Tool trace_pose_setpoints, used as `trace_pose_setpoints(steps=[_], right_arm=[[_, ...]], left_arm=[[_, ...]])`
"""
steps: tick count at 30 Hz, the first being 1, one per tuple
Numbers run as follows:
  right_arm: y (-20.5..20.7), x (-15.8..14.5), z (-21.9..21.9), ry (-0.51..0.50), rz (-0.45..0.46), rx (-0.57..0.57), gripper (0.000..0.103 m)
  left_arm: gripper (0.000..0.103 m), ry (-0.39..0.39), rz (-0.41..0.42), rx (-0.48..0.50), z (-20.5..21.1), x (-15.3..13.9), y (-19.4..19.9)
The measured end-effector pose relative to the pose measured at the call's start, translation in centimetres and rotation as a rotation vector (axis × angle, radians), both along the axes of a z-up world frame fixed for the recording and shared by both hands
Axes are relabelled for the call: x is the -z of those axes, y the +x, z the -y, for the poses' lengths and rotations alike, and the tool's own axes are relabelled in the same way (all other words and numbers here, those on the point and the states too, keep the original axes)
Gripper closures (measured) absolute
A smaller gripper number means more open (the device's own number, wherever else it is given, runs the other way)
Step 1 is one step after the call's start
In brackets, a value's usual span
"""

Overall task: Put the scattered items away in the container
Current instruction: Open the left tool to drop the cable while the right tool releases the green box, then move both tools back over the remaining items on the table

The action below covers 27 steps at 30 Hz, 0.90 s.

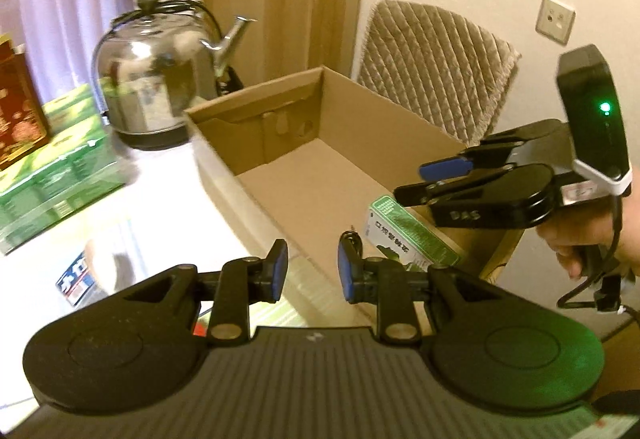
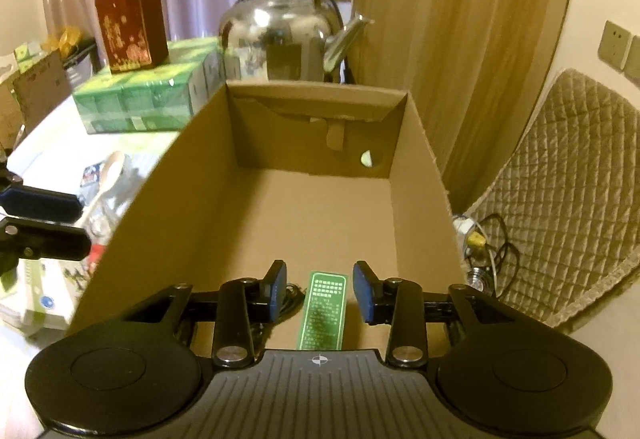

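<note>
The open cardboard box [image 1: 304,163] [image 2: 320,199] stands on the table. A green medicine carton [image 2: 324,313] [image 1: 408,235] lies on the box floor at its near end, beside a small black cord [image 2: 292,297]. My right gripper [image 2: 320,285] [image 1: 430,179] hovers open just above the carton, fingers wider than it and not touching. My left gripper [image 1: 313,265] [image 2: 44,217] is open and empty over the box's left wall. Loose items lie on the table left of the box: a pale spoon [image 2: 110,171], a blue-white packet [image 1: 76,279] and a green-white booklet [image 2: 40,291].
A steel kettle [image 1: 156,79] [image 2: 280,39] stands behind the box. Green tissue packs [image 2: 148,99] with a red carton [image 2: 130,29] on top sit at the back left. A quilted chair [image 2: 560,179] stands right of the table, cables and a power strip [image 2: 476,239] below.
</note>
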State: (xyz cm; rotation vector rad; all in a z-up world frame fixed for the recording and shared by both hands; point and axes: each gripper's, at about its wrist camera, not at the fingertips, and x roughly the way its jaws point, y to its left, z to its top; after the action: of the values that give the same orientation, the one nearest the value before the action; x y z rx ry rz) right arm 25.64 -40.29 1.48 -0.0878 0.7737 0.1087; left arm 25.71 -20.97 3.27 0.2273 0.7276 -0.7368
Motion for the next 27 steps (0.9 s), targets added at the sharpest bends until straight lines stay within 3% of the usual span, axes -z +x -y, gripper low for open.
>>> trace_pose_setpoints(steps=[4,8,10,14,23,27], right_arm=[[-1.6,-2.7,-1.0,0.021,0.054,-0.005,0.046],[-3.6,-5.7,-3.2,0.045,0.113,-0.037,0.038],[-4.6,-6.9,-4.8,0.067,0.138,-0.067,0.025],[-6.8,-8.1,-8.4,0.107,0.167,-0.14,0.019],[-9.6,-5.3,-15.8,0.124,0.102,-0.285,0.012],[-10.2,-2.5,-18.0,0.098,0.061,-0.315,0.011]], left_arm=[[0.073,-0.011,0.021,-0.044,-2.9,-1.4,-1.4],[0.058,0.008,0.04,-0.101,-6.6,-2.4,-3.0],[0.055,0.02,0.044,-0.139,-8.9,-2.6,-3.8],[0.034,0.031,0.043,-0.224,-13.4,-2.5,-5.2],[0.014,0.056,0.006,-0.364,-21.0,-0.1,-8.1],[0.014,0.047,-0.03,-0.362,-21.5,1.9,-9.0]])
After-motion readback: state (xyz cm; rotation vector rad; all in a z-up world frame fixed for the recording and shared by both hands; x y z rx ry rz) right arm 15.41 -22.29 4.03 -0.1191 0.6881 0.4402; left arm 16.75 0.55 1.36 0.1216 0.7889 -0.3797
